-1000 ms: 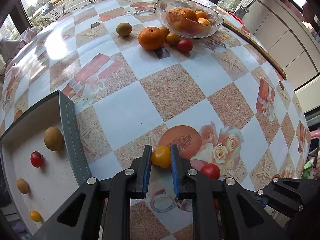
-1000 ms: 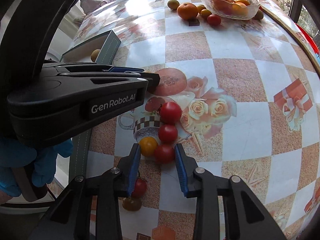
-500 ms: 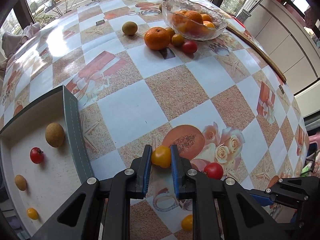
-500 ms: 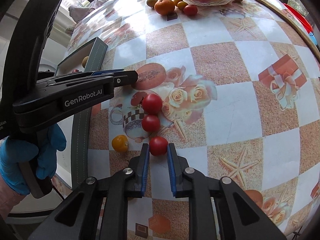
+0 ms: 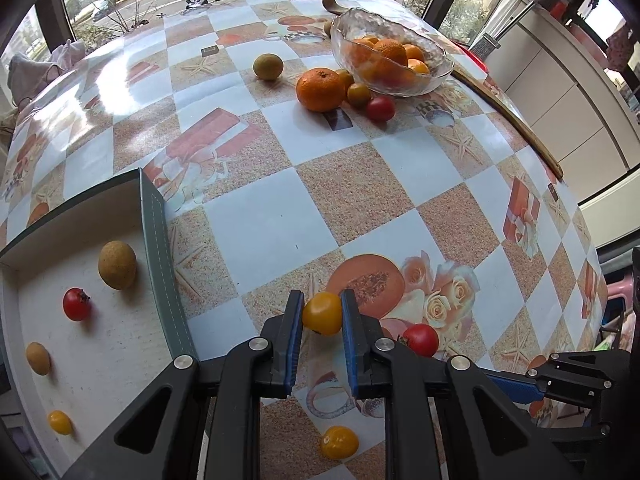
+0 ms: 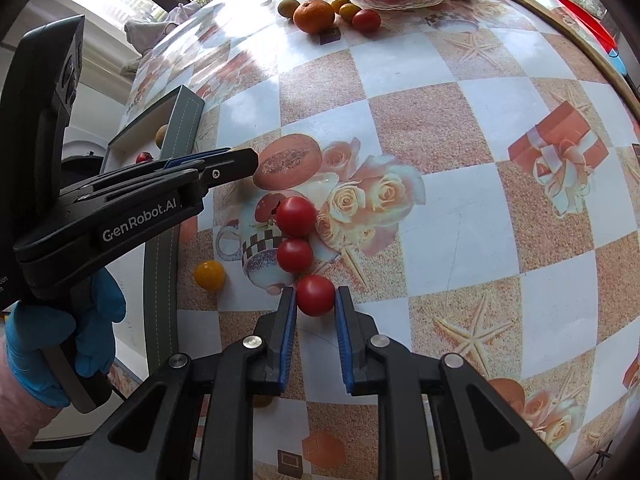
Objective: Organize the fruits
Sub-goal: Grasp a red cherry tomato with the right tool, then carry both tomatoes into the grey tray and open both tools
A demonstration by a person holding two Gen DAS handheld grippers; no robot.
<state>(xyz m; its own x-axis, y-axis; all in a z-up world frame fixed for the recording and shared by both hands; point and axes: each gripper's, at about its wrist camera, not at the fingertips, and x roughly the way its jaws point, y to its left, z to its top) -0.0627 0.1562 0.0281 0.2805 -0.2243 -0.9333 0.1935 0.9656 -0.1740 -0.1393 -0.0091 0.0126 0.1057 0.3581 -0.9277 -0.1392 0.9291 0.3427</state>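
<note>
While five fruits already lie in the tray (image 5: 160, 240) at lower left, the left gripper (image 5: 322, 316) clamps a yellow tomato (image 5: 322, 314), the right gripper (image 6: 316, 300) a red tomato (image 6: 315, 295); more wait mid-frame and by the bowl (image 5: 436, 76) at the top.

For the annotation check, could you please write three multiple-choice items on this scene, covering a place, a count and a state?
1. Where does the lone large orange sit?
A. in the tray
B. on the table beside the glass bowl
C. between gripper fingers

2. How many fruits lie in the tray?
A. two
B. four
C. six

3. What does the left gripper hold?
A. a yellow tomato
B. a red tomato
C. nothing

Answers: 1 B, it rests on the cloth next to the bowl. 2 B, four show in the left wrist view. 3 A, the fingers close on it.
</note>
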